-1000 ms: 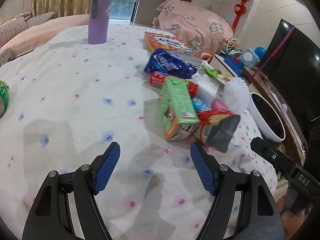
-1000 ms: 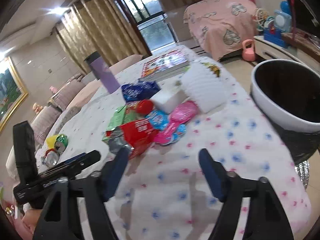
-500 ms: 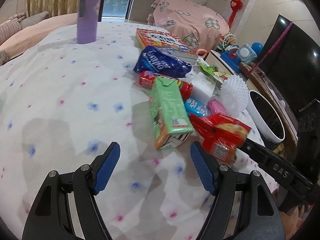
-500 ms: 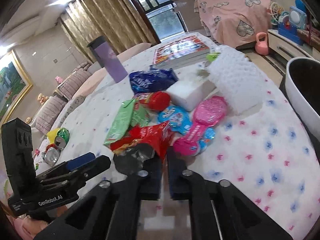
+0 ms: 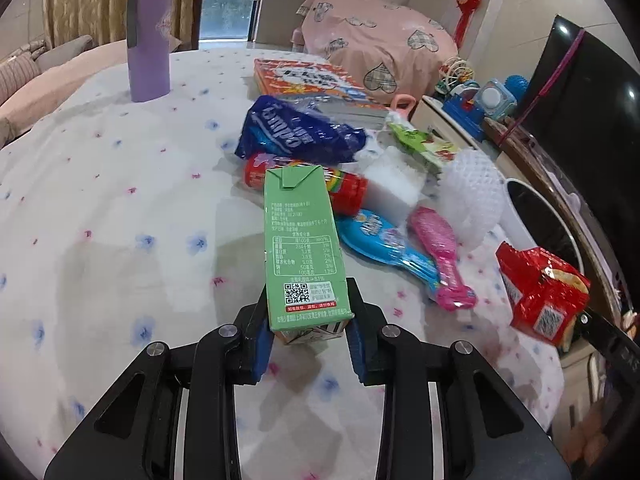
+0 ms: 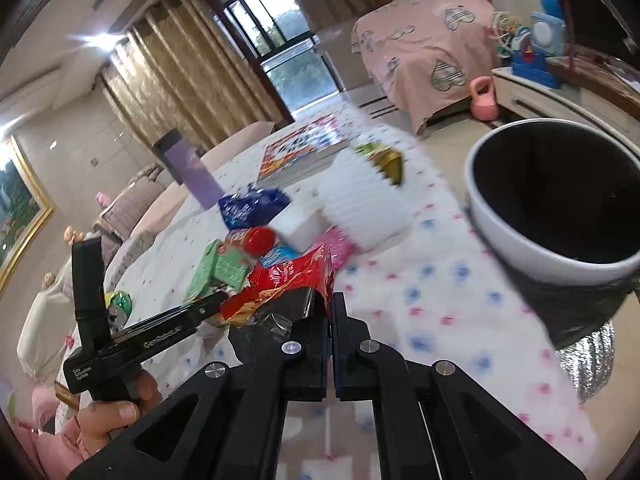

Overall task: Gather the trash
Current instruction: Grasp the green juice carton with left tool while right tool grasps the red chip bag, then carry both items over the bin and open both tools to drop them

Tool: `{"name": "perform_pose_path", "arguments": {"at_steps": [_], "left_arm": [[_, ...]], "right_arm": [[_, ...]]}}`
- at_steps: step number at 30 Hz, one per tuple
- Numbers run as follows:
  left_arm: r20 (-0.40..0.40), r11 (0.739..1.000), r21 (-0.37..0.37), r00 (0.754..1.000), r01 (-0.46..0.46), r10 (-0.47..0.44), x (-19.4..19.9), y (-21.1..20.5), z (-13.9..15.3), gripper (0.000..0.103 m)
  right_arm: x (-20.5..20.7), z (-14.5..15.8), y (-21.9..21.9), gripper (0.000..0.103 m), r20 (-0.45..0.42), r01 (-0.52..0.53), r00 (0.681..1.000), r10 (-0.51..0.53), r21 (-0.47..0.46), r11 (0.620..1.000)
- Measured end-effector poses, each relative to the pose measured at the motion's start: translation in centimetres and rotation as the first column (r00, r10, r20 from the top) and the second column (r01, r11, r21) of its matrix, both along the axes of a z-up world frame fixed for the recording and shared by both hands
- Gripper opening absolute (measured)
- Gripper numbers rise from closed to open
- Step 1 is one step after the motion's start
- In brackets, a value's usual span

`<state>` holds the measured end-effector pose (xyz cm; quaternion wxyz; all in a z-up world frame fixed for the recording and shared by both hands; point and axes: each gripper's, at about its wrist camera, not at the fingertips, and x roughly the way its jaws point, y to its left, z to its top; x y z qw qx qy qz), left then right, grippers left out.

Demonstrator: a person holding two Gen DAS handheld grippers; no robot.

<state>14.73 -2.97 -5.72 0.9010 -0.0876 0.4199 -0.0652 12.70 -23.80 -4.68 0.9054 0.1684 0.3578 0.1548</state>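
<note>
My left gripper [image 5: 308, 334] is closing w/ the green carton [image 5: 302, 248] between its blue pads, pads at the carton's near end; carton lies on the tablecloth [image 5: 120, 208]. My right gripper [image 6: 330, 316] is fully shut, pinching the red snack bag [image 6: 288, 280], held off the cloth just short of the white bin [image 6: 520, 248] at the table's edge.

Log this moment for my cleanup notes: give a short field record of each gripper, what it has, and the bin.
left gripper: jaws closing, pads against the green carton
right gripper: shut on the red wrapper
bin: white, dark inside, beside the table
loose items: blue bag, pink brush, red tube
</note>
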Motion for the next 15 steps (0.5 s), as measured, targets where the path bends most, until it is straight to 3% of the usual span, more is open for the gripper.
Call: {"name": "perform_pose_path", "arguments": {"at_steps": [7, 15], "left_arm": [[0.043, 0.995, -0.01, 0.994, 0.098, -0.098, -2.0, -3.1, 2.1, 0.03], [0.072, 0.967, -0.011, 0.965, 0.255, -0.254, -2.4, -9.0, 3.8, 0.03]], "right_arm": [[-1.2, 0.4, -3.9, 0.001, 0.017, 0.082, 0.996, -0.082, 0.008, 0.997], [-2.4, 1.1, -8.4, 0.001, 0.033, 0.178, 0.983, -0.178, 0.009, 0.984]]}}
